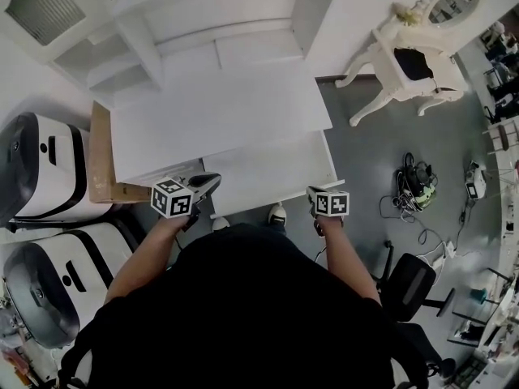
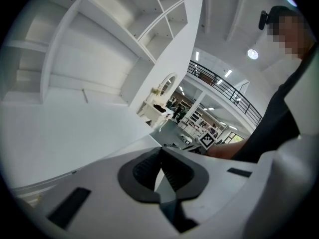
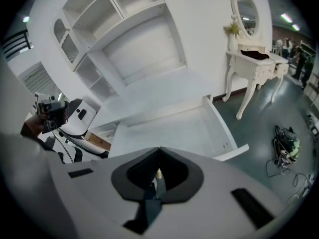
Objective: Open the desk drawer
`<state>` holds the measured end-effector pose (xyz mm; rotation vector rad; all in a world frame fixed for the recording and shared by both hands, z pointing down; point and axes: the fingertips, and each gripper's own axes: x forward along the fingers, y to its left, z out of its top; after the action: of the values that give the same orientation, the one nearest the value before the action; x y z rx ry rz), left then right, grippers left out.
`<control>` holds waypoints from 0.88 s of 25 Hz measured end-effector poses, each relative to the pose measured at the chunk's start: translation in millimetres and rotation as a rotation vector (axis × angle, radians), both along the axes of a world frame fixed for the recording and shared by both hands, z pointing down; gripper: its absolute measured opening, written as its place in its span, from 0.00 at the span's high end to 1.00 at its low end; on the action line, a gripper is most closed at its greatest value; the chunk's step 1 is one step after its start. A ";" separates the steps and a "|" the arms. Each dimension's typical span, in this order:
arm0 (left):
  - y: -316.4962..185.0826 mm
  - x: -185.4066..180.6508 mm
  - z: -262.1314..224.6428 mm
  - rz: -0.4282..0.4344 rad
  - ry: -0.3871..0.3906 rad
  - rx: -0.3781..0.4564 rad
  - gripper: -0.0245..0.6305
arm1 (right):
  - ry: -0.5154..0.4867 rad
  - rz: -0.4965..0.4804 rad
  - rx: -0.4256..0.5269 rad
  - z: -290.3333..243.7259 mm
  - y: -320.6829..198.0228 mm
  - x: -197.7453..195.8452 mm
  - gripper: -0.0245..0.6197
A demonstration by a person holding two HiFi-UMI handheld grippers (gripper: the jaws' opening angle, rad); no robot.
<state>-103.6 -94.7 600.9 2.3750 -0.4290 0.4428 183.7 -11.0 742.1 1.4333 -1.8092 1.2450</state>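
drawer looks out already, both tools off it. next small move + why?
Probably nothing more on the drawer: I'd just bring both tools back to a rest pose. It stands pulled out from under the desk top, with its bare inside showing. The right tool and the left tool are shut on nothing and sit clear of the drawer's front.

Room's pretty bright and mostly white. Grey floor (image 1: 381,148) fills the right side of the head view, with a white wall (image 1: 357,14) along the top. Upper right there's a fancy white dressing table (image 1: 440,76) with curvy legs and an oval mirror (image 1: 452,0). A tangle of cables (image 1: 418,186) lies right of centre, and a black office chair (image 1: 408,286) sits lower right. Two white-and-black rounded shells (image 1: 45,168) are at the left edge. In the left gripper view, upper right, there are round ceiling lights (image 2: 252,54) and a dark balcony railing (image 2: 224,83).
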 end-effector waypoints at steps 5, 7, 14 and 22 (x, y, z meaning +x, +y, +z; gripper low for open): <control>-1.8 14.7 -10.4 0.018 0.015 0.022 0.95 | 0.005 0.003 0.077 -34.3 -11.7 7.6 0.96; -1.5 20.5 -13.0 0.030 0.019 0.031 0.95 | 0.010 0.004 0.105 -46.1 -16.1 11.2 0.96; 5.0 38.4 -20.8 0.075 0.026 0.050 0.95 | 0.000 0.013 0.210 -91.5 -31.1 17.7 0.96; 5.3 41.3 -17.9 0.065 0.021 0.046 0.95 | -0.003 0.016 0.248 -105.2 -31.1 15.5 0.96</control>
<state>-62.3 -89.4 583.0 2.4415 -0.3571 0.4421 199.1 -42.2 636.9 1.5794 -2.0138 1.0593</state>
